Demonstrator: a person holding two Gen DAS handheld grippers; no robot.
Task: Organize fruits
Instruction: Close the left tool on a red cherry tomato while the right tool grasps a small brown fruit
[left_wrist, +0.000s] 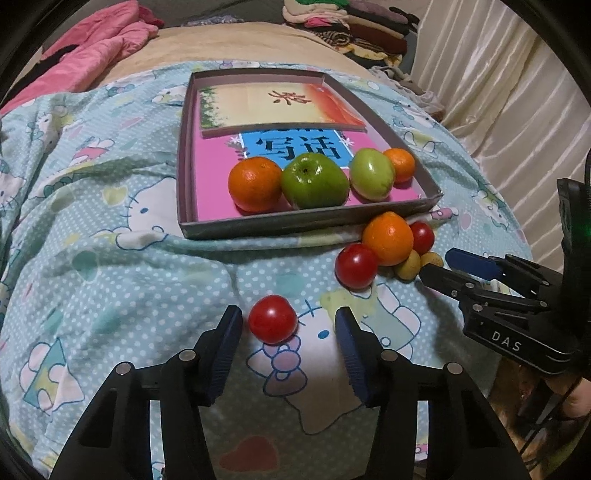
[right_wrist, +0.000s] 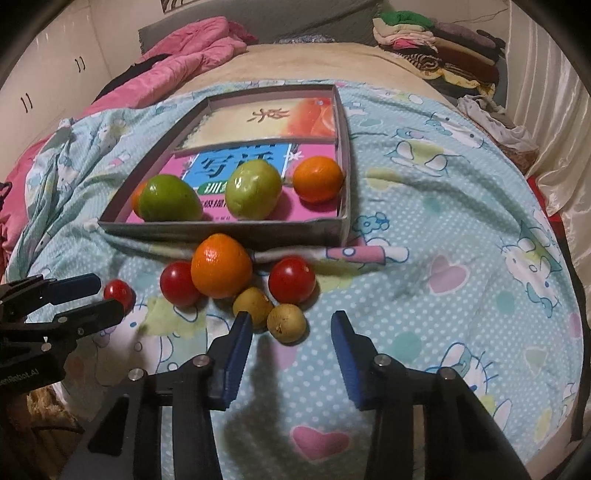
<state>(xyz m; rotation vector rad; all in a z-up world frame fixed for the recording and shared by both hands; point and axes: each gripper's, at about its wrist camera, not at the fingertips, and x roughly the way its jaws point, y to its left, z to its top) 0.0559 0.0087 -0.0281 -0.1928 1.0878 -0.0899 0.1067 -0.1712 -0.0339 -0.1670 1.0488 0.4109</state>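
**Both grippers wide over loose fruit, four pieces in the tray**

My left gripper (left_wrist: 288, 325) is spread wide just above the bed, and a lone red tomato (left_wrist: 272, 319) lies on the patterned quilt (left_wrist: 129, 258) between its blue fingertips (left_wrist: 231, 325), nearer the left one; I cannot tell whether it touches. My right gripper (right_wrist: 291, 328) is wide too, holding nothing. A small yellow-green fruit (right_wrist: 286, 323) sits at the mouth of it, and a second small fruit (right_wrist: 253, 304) lies just behind my left fingertip there.

Just past those, a cluster crowds together on the quilt: an orange (right_wrist: 221, 271) in the middle, a red tomato on its left (right_wrist: 179, 283) and another tomato on its right (right_wrist: 291, 280). The orange rests close against the near wall of the tray (right_wrist: 221, 234).

Inside the shallow grey tray, along its near side, four fruits stand in a row on a pink book (left_wrist: 210, 184): a large orange (left_wrist: 255, 184), a green apple (left_wrist: 314, 181) touching it, a paler green fruit (left_wrist: 371, 174), and a smaller orange (left_wrist: 399, 165) in the right corner. A second book (left_wrist: 277, 105) lies at the far end of the tray.

Beyond are a pink blanket (right_wrist: 192, 55) and a stack of folded clothes (right_wrist: 436, 48).
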